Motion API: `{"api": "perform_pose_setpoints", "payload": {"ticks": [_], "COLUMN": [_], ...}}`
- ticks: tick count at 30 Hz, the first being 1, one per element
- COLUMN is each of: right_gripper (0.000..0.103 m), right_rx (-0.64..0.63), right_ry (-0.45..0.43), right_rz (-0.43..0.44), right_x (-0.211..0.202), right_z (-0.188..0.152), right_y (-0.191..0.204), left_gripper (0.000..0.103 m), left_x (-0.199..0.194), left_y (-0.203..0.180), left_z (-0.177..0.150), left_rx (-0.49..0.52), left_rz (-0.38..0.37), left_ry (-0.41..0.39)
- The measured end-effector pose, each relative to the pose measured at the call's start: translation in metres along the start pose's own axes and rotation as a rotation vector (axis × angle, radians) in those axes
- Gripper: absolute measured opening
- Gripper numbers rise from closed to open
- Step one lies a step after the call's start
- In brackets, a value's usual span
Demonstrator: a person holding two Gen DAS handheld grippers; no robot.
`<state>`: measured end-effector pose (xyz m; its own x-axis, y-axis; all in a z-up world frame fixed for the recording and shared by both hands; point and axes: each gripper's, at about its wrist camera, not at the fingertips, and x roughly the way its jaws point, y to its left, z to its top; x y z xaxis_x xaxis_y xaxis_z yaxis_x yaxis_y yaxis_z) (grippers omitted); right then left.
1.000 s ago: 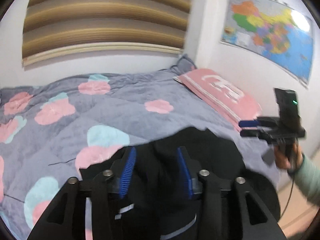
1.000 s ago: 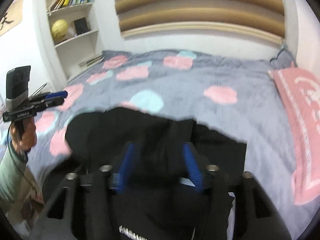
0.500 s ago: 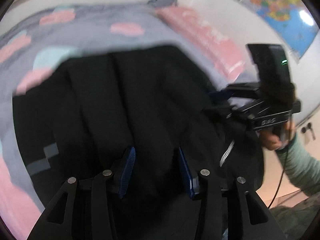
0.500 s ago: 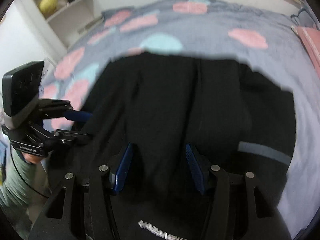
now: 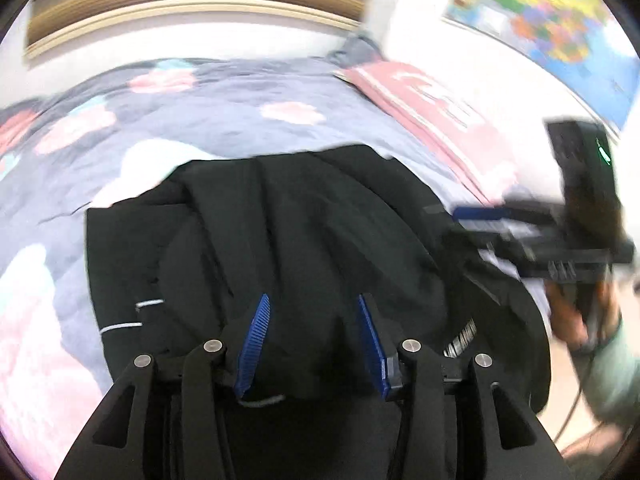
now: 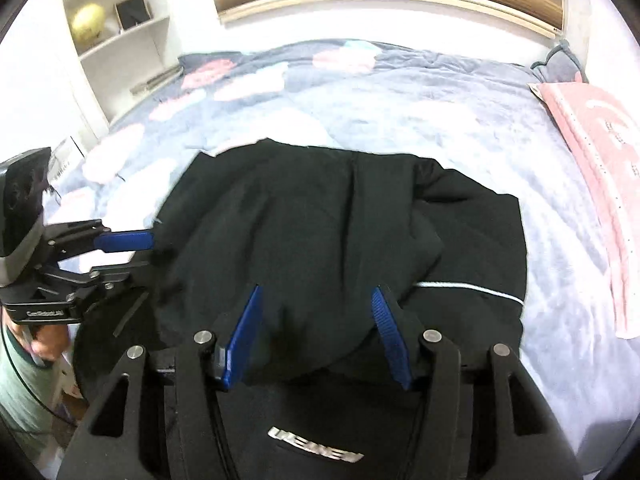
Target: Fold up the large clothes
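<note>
A black jacket (image 6: 320,232) lies spread near the foot of the bed, on a grey quilt (image 6: 420,112) with pink and pale blotches. A bunched fold of it sits between the blue fingers (image 5: 256,336) of the left gripper (image 5: 312,340), and another between those of the right gripper (image 6: 316,332); both pairs stand apart around the cloth, though I cannot tell whether they pinch it. Only the right view shows the white shelves (image 6: 120,24) with a yellow ball (image 6: 87,21); only the left shows the wall map (image 5: 552,20). A pink pillow (image 6: 596,152) appears in both.
</note>
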<state>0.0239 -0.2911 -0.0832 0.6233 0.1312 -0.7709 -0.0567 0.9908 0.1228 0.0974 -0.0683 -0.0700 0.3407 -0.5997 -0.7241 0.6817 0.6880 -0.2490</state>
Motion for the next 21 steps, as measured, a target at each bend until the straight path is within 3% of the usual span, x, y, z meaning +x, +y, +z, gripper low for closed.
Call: {"api": "perform_pose_setpoints", "payload": {"ticks": [2,4,6,8,15,21], "right_gripper": [0.060,0.060,0.060,0.060,0.061,0.062], "right_rx": [0.002,0.008,0.044,0.102,0.121,0.163], "right_ry": [0.019,0.090,0.181,0.209,0.120,0.066], "right_rz": [-0.023,-0.082,-0.074,-0.051,-0.026,-0.020], "right_x": [0.013,0.041,0.068,0.092,0.034,-0.018], "right_z": [-0.002,-0.012,-0.019,-0.029,-0.040,-0.064], "right_y": [0.004,0.004,0.001,-0.005,-0.006,-0.011], "left_gripper": [0.046,0.046,0.046,0.047,0.047,0.047], "left_x": [0.021,0.050,0.084,0.088,0.020,-0.034], "left_y": [0.010,0.017,0.028,0.026,-0.010,-0.002], "left_z": [0.000,-0.005,-0.016,-0.015,-0.020,-0.053], "left_rx": [-0.061,-0.124,-0.206,-0.203,-0.079,-0.112], "left_rz": [0.013,0.010,0.033,0.059,0.097,0.155], "left_ry": [0.032,0.113,0.213,0.218,0.121,0.070]}}
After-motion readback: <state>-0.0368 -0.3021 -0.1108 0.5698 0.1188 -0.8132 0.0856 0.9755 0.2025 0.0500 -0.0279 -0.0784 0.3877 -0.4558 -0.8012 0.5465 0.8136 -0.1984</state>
